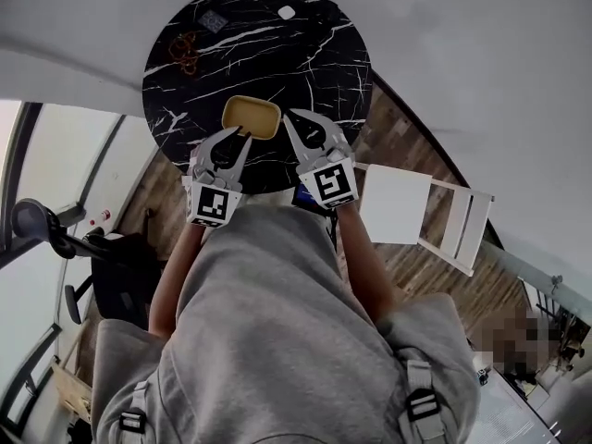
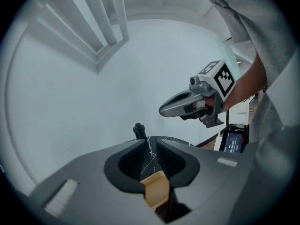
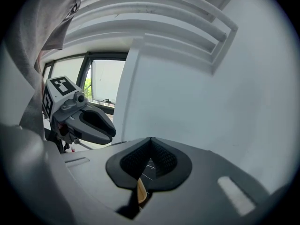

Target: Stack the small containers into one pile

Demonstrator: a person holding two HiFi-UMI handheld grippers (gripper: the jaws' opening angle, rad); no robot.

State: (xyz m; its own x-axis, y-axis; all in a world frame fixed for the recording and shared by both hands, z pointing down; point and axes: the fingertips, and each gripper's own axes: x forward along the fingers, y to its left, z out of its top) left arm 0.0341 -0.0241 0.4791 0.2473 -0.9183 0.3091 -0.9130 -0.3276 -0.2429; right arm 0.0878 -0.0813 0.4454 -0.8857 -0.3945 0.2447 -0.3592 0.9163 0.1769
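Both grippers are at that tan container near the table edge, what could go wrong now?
The tan container sits near the marble table's front edge; a slip could drop it to the floor.
The right gripper pinches only a thin tan edge, which might slide out.
The left gripper has just a small part between its jaws, so the container could twist.

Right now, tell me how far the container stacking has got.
Done, apparently: only one tan container shows on the black marble table, with no loose ones beside it. Whether others are nested inside, I cannot tell. In hand: the left tool has the container's edge between slightly parted jaws, and the right tool, shut, sits at its right edge. Left: probably only pulling away.
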